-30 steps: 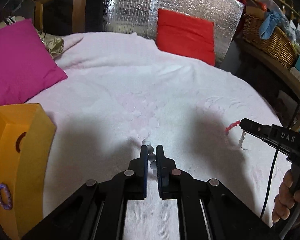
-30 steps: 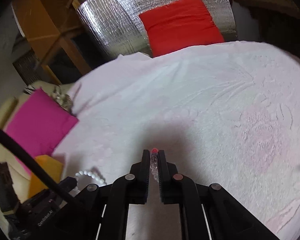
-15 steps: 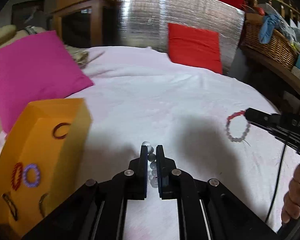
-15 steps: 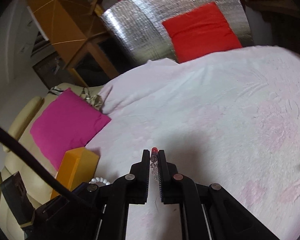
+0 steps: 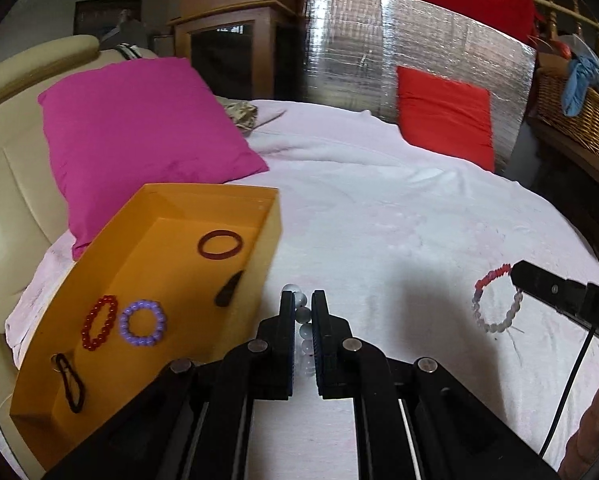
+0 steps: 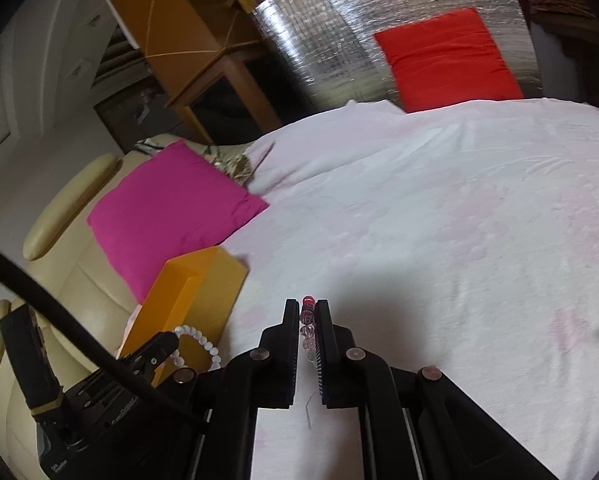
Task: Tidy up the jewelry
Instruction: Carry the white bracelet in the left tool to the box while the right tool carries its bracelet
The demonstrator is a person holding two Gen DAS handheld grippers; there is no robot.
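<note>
We carry a bracelet in each gripper toward the box: the left gripper [image 5: 299, 310] is clamped on a white bead bracelet [image 5: 302, 334], its pale beads strung between the two closed jaws, and the right gripper [image 6: 308, 316] is pinched on a red-and-clear bead bracelet [image 6: 307, 320], which from the left wrist camera hangs free as a loop [image 5: 495, 304] off the jaw tips above the bedspread. Over the last second the orange box [image 5: 271, 216] has swung from a sliver at the left edge into open view, so that we now look down into it from just beside its near wall; we judge the left bracelet to be close to its drop, with the right one to follow from farther off. Already lying inside are a red bead bracelet [image 5: 98, 322], a purple bead bracelet [image 5: 142, 323], a dark red bangle [image 5: 220, 244], a black hair clip [image 5: 228, 294] and a dark hair tie [image 5: 70, 382]. The near wall of the box stands between our left jaws and the box floor and would have to be cleared; the pieces already there leave bare orange between them. Beyond the box a magenta cushion [image 5: 139, 132] leans on the cream sofa [image 5: 23, 184], the pale pink bedspread [image 5: 379, 200] runs back to a red cushion [image 5: 445, 116] against a silver foil panel [image 5: 379, 48], and a wicker basket [image 5: 575, 116] sits far right.
</note>
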